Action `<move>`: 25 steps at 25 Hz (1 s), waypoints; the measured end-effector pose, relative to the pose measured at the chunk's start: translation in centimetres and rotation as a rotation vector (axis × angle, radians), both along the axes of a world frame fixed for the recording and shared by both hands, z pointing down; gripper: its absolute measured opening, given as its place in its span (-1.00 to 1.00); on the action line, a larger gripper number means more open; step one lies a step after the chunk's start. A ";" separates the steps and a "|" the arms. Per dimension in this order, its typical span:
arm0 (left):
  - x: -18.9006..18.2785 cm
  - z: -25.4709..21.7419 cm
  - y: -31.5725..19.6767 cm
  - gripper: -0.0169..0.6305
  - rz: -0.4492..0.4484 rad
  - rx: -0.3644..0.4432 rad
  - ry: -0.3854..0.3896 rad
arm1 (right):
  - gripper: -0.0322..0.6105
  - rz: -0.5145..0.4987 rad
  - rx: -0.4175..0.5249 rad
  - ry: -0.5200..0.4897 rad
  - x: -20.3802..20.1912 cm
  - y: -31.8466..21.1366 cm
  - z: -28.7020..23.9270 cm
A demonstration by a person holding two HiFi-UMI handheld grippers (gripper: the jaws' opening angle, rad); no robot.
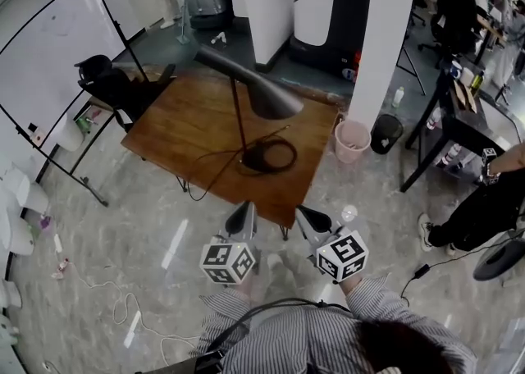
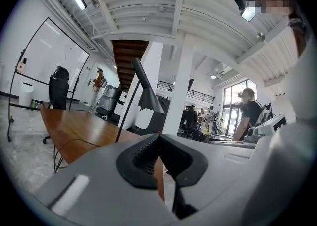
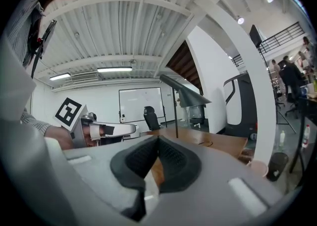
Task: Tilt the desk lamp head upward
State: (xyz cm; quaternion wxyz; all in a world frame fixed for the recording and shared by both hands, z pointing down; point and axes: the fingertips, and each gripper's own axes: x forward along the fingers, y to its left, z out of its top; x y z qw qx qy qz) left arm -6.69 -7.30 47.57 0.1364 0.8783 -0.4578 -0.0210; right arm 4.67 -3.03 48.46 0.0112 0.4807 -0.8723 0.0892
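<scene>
A black desk lamp stands on the brown wooden table [image 1: 189, 122]. Its cone-shaped head [image 1: 246, 81] slants down to the right on a thin pole [image 1: 239, 122], and its cord coils round the base [image 1: 267, 157]. My left gripper [image 1: 244, 216] and right gripper [image 1: 312, 221] hover side by side over the floor, short of the table's near edge and well clear of the lamp. Both are shut with nothing between the pads. The left gripper view [image 2: 159, 138] shows the lamp head [image 2: 147, 93] ahead. In the right gripper view [image 3: 158, 141] the lamp head [image 3: 190, 96] is up and to the right.
A pink bin [image 1: 353, 140] and a black bin [image 1: 385, 132] sit right of the table. White pillars [image 1: 271, 3] rise behind it. A whiteboard [image 1: 57, 44] and an office chair [image 1: 107, 77] are at left. A black desk [image 1: 467, 118] and a person [image 1: 484, 208] are at right.
</scene>
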 end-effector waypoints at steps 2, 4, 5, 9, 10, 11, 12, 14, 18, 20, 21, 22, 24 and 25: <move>-0.3 0.3 -3.0 -0.93 0.004 -0.003 -0.004 | -0.89 0.007 0.002 -0.004 0.0 -2.9 0.0; -0.5 0.8 -6.0 -0.93 0.011 -0.017 -0.013 | -0.89 0.012 0.001 -0.009 -0.1 -5.8 -0.2; -0.6 0.9 -7.5 -0.93 0.014 -0.021 -0.019 | -0.89 0.014 0.001 -0.012 -0.2 -7.2 -0.3; -1.3 1.3 -13.3 -0.93 0.029 -0.020 -0.045 | -0.89 0.030 -0.006 -0.045 -0.8 -13.1 -0.6; -1.3 1.5 -14.6 -0.93 0.036 -0.021 -0.053 | -0.89 0.034 -0.008 -0.057 -0.9 -14.4 -0.7; -1.3 1.8 -15.8 -0.93 0.047 -0.020 -0.064 | -0.89 0.038 -0.008 -0.065 -1.0 -15.5 -0.7; -1.1 2.0 -16.9 -0.93 0.058 -0.018 -0.076 | -0.89 0.041 -0.007 -0.070 -1.1 -16.5 -0.8; -0.8 2.3 -19.0 -0.89 0.071 -0.013 -0.097 | -0.89 0.042 -0.004 -0.072 -1.3 -18.3 -0.8; 0.2 2.7 -22.5 -0.70 0.083 -0.001 -0.134 | -0.89 0.027 -0.018 -0.087 -1.4 -20.6 -0.6; 0.8 3.2 -24.1 -0.63 0.097 -0.002 -0.159 | -0.85 0.025 -0.028 -0.116 -1.1 -21.6 -0.5; 1.1 3.6 -24.8 -0.58 0.101 -0.006 -0.170 | -0.85 0.025 -0.031 -0.133 -1.0 -22.1 -0.4; 1.3 4.0 -25.4 -0.57 0.101 -0.011 -0.176 | -0.84 0.024 -0.030 -0.148 -0.8 -22.6 -0.5; 1.4 4.7 -26.4 -0.54 0.093 -0.027 -0.172 | -0.83 0.022 -0.019 -0.171 -0.6 -23.4 -0.9; 1.4 5.1 -26.8 -0.53 0.088 -0.037 -0.167 | -0.82 0.019 -0.014 -0.184 -0.5 -23.8 -1.2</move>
